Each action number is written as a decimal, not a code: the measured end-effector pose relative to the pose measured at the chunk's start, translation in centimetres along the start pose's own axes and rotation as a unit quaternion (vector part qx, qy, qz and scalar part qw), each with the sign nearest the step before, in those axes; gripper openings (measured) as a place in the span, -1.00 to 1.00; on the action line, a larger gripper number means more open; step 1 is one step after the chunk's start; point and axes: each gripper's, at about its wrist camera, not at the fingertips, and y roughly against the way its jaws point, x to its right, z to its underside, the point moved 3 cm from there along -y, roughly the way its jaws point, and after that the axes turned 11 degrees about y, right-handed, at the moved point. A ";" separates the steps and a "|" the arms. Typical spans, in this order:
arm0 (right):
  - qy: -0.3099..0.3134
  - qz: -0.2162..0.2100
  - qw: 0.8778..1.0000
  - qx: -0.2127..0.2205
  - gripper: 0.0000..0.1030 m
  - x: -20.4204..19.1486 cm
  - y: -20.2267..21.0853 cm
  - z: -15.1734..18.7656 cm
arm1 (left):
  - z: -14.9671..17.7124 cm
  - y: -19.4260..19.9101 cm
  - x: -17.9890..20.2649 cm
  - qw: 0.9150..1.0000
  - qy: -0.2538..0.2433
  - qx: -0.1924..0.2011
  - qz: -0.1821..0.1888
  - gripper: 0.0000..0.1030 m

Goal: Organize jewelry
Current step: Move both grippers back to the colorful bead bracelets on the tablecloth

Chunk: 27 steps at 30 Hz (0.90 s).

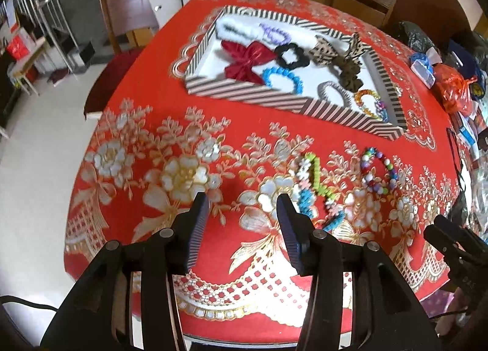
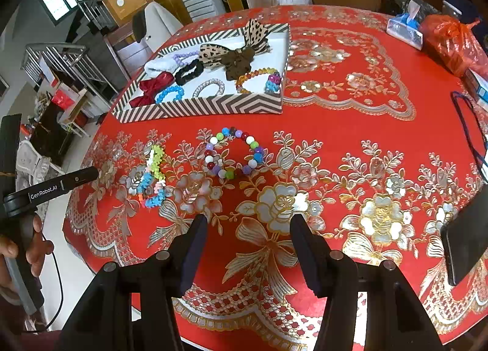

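1. Left wrist view shows the left gripper (image 1: 242,200) low over a red flowered tablecloth (image 1: 213,113) that covers the surface. Its jaws are wide apart and hold nothing.
2. Right wrist view shows the right gripper (image 2: 248,221) over the same cloth. Its jaws are wide apart too, and they hold nothing.
3. A striped box (image 2: 198,106) sits farther back on the surface. It has a white floor and no lid on it.
4. Inside the box lie a red bow (image 2: 152,88), a blue bead bracelet (image 2: 169,93), a black scrunchie (image 2: 189,71), a silver ring band (image 2: 209,87), an orange bead bracelet (image 2: 253,74), a leopard print bow (image 2: 231,48) and a white fluffy band (image 2: 158,65).
5. Two bracelets lie on the cloth in front of the box, outside it.
6. One is a round bead bracelet (image 2: 233,152) with many colors. It lies just ahead of the right gripper.
7. Beside it, on its left, is a star bead bracelet (image 2: 152,177) in green, white, blue and pink.
8. An orange plastic bag (image 2: 451,39) sits at the far right edge of the surface.
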 end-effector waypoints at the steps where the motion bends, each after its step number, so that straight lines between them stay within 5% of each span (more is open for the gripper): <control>1: 0.000 0.000 1.000 0.000 0.05 0.1 -0.2 -0.1 | 0.1 -0.3 -0.1 1.000 0.003 -0.006 0.002 -0.10; 16: 0.002 0.011 1.000 0.004 0.05 1.8 -2.2 -3.2 | 0.4 -2.4 2.0 0.999 -0.009 -0.040 0.018 -0.10; 27: 0.011 0.014 1.000 -0.002 0.05 1.6 -2.5 -3.6 | 0.6 -2.1 3.3 0.999 -0.029 -0.028 0.011 -0.09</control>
